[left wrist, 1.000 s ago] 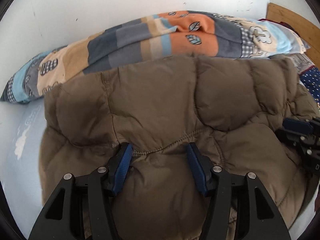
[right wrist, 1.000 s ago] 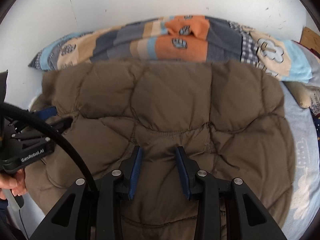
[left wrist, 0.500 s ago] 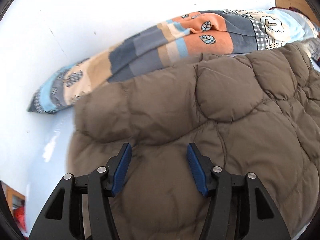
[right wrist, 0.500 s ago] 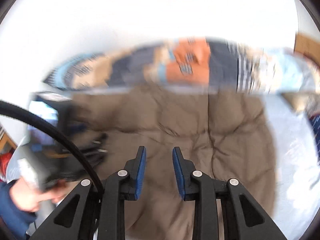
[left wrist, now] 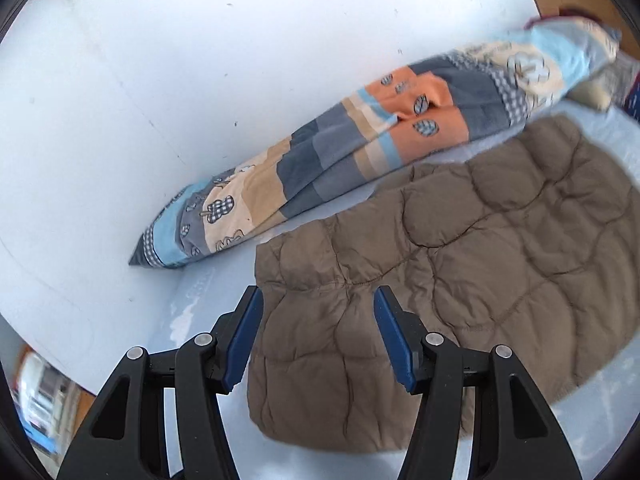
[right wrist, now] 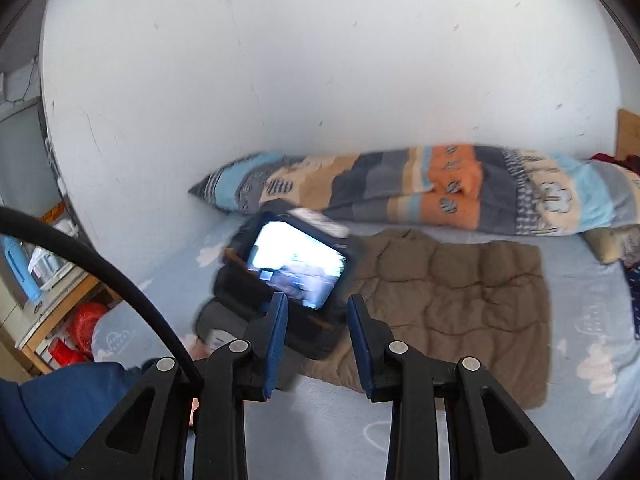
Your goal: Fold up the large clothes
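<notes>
A brown quilted jacket (left wrist: 460, 264) lies folded into a flat rectangle on the light blue bed sheet (left wrist: 208, 296). My left gripper (left wrist: 320, 320) hovers above the jacket's near left corner, open, with nothing between its blue pads (left wrist: 246, 336). In the right wrist view the jacket (right wrist: 460, 296) lies well below and ahead. My right gripper (right wrist: 318, 328) is raised over the bed's front part, its jaws opening and empty. The lit screen (right wrist: 296, 268) on the back of the left hand-held unit covers the jacket's left end.
A rolled patchwork quilt (left wrist: 360, 152) lies along the white wall (right wrist: 320, 80) behind the jacket. More bedding and a wooden headboard (right wrist: 628, 136) are at the right. A shelf with red things (right wrist: 80, 320), a blue sleeve (right wrist: 60, 408) and a black cable (right wrist: 100, 264) are at lower left.
Both grippers have risen and drawn back from the jacket, which now looks smaller and farther off. The left view has swung left toward the wall. The jacket has stayed flat.
</notes>
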